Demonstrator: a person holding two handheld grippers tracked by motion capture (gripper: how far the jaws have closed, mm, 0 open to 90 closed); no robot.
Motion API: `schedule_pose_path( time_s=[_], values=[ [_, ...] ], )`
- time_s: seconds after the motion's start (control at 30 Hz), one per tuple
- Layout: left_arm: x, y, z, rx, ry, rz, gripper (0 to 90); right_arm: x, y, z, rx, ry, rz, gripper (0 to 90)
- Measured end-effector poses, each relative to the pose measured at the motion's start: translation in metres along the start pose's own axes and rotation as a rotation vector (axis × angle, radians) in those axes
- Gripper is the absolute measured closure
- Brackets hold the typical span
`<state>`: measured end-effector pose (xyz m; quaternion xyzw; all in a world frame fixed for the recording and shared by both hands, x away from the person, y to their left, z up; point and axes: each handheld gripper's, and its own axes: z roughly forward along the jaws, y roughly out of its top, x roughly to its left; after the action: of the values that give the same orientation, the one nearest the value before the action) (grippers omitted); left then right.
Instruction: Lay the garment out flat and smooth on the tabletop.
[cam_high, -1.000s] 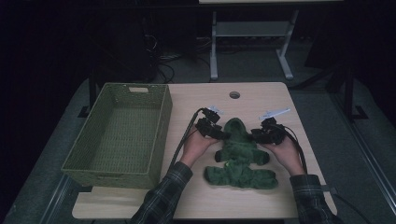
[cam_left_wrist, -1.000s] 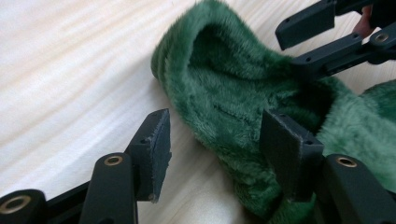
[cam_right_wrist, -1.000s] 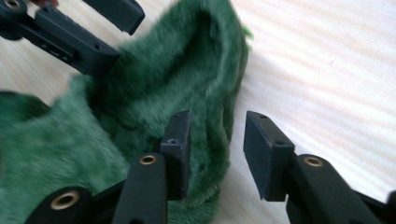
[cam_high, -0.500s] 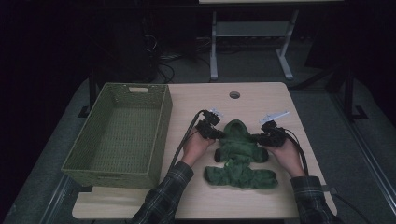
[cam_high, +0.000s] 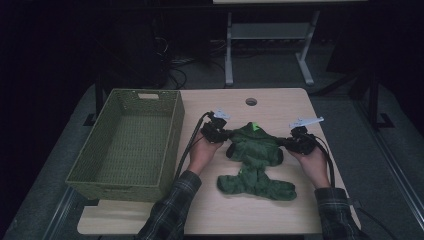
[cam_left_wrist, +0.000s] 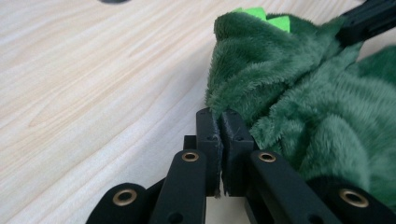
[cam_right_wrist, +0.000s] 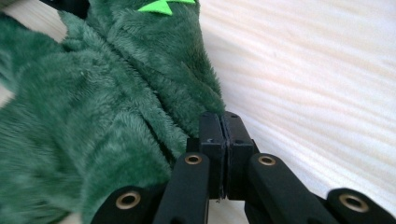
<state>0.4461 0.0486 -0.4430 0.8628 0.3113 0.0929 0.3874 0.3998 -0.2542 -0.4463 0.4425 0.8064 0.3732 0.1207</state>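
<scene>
While most of the pale wooden worktop (cam_high: 280, 107) lies bare along its far edge and front strip, its left third is taken by the olive-green woven rectangular basket (cam_high: 150, 185), which sits tight to the worktop's left edge, its front left corner out past the rim. Basket right wall leaves a narrow lane of bare wood before the left forearm. A small round cable hole (cam_high: 251, 102) sits near the far edge, centre.

Right of centre lies the dark green plush fleece garment with bright green spikes (cam_high: 254, 155), flat on the wood, upper part stretched between both hands, lower part bunched toward the front edge. Open wood beyond it toward the far edge; a thinner strip between it and the right edge.

Left gripper (cam_high: 223, 134) at the garment's left side: jaws have just been closing and now meet, pinching an edge of the fleece, seen close in the left gripper view (cam_left_wrist: 222, 128). Right gripper (cam_high: 286, 142) at the garment's right side, near the worktop's right edge: jaws also just closed, pressed together on a thin fold of fleece (cam_right_wrist: 223, 130). Cables trail back along both sleeves.
</scene>
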Motion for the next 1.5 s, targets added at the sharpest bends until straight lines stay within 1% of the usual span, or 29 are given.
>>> schedule_pose_path(
  time_s=[0.03,0.07,0.1,0.13,0.17,0.23,0.3,0.37,0.4,0.47,0.5,0.57,0.6,0.63,0.73,0.77,0.8,0.83,0.87,0.9,0.97,1.0,1.1,1.23,1.27,1.33,1.37,1.47,1.5],
  values=[
    [0.002,-0.003,0.005,0.008,0.0,0.0,87.1,-0.002,-0.001,0.004,0.006,-0.009,-0.008,88.8],
    [0.003,-0.005,0.01,0.011,-0.001,-0.006,87.2,-0.003,-0.002,0.007,0.018,-0.012,0.005,88.8],
    [0.004,-0.008,0.015,0.017,-0.004,-0.003,87.2,-0.006,-0.004,0.009,0.026,-0.018,0.003,88.8],
    [0.005,-0.01,0.019,0.022,-0.004,-0.008,87.2,-0.009,-0.006,0.012,0.031,-0.019,0.004,88.8],
    [0.005,-0.011,0.022,0.026,-0.005,-0.003,87.1,-0.011,-0.007,0.014,0.039,-0.017,0.015,88.9],
    [0.005,-0.013,0.026,0.025,-0.004,0.002,87.1,-0.014,-0.009,0.017,0.046,-0.014,0.018,88.9],
    [0.007,-0.013,0.028,0.021,0.0,0.02,87.0,-0.015,-0.01,0.018,0.057,-0.018,0.02,88.9],
    [0.007,-0.011,0.03,0.021,0.01,0.023,86.9,-0.014,-0.011,0.021,0.053,-0.028,0.012,88.9],
    [0.008,-0.01,0.031,0.019,0.015,0.036,86.4,-0.014,-0.01,0.021,0.049,-0.029,0.009,88.8],
    [0.008,-0.009,0.031,0.018,0.019,0.036,84.2,-0.014,-0.01,0.023,0.043,-0.031,0.005,87.8],
    [0.009,-0.009,0.031,0.018,0.008,0.022,80.8,-0.013,-0.01,0.022,0.047,-0.032,0.008,85.5],
    [0.009,-0.006,0.026,0.018,-0.004,0.014,76.6,-0.011,-0.008,0.019,0.035,-0.023,0.008,78.2],
    [0.008,-0.005,0.022,0.011,-0.002,0.014,75.4,-0.01,-0.006,0.015,0.018,-0.019,0.003,73.9],
    [0.009,-0.004,0.018,0.011,-0.004,0.014,73.5,-0.008,-0.004,0.01,-0.004,-0.015,0.01,70.3],
    [0.011,-0.001,0.006,-0.006,-0.003,0.01,68.1,-0.003,0.002,-0.003,-0.05,-0.017,-0.004,64.4],
    [0.011,0.0,0.002,-0.007,-0.001,0.016,65.7,-0.002,0.003,-0.007,-0.057,-0.015,-0.002,63.8],
    [0.009,0.0,-0.003,-0.008,0.002,0.011,63.4,-0.001,0.003,-0.01,-0.065,-0.014,-0.003,62.3],
    [0.008,0.0,-0.007,-0.011,0.002,0.015,61.0,-0.001,0.004,-0.013,-0.073,-0.02,-0.017,60.8],
    [0.008,-0.001,-0.012,-0.018,0.001,0.018,58.5,0.001,0.005,-0.015,-0.072,-0.019,-0.013,58.9],
    [0.006,-0.002,-0.016,-0.023,0.0,0.006,56.2,0.002,0.005,-0.017,-0.073,-0.015,-0.017,57.1],
    [0.004,-0.005,-0.026,-0.038,-0.015,-0.01,54.2,0.005,0.005,-0.02,-0.07,-0.005,-0.007,54.1],
    [0.002,-0.007,-0.031,-0.046,-0.021,-0.017,52.5,0.006,0.006,-0.021,-0.068,-0.007,-0.012,53.2],
    [-0.004,-0.013,-0.044,-0.024,-0.013,0.014,47.8,0.01,0.005,-0.024,-0.061,0.004,0.007,51.3],
    [-0.015,-0.024,-0.058,-0.007,-0.012,0.043,42.3,0.016,0.004,-0.028,-0.068,0.015,0.015,51.3],
    [-0.019,-0.028,-0.061,-0.005,-0.013,0.051,40.9,0.018,0.003,-0.03,-0.073,0.012,0.01,51.4],
    [-0.026,-0.035,-0.065,-0.007,-0.014,0.054,38.3,0.024,0.002,-0.031,-0.075,0.01,0.001,51.5],
    [-0.029,-0.038,-0.067,-0.006,-0.02,0.058,37.5,0.027,0.002,-0.032,-0.074,0.012,0.002,51.5],
    [-0.038,-0.049,-0.072,0.001,-0.023,0.064,34.0,0.034,0.001,-0.034,-0.079,0.019,-0.016,51.5],
    [-0.041,-0.053,-0.074,-0.004,-0.029,0.056,33.2,0.037,0.001,-0.035,-0.076,0.026,-0.014,51.6]
  ],
)
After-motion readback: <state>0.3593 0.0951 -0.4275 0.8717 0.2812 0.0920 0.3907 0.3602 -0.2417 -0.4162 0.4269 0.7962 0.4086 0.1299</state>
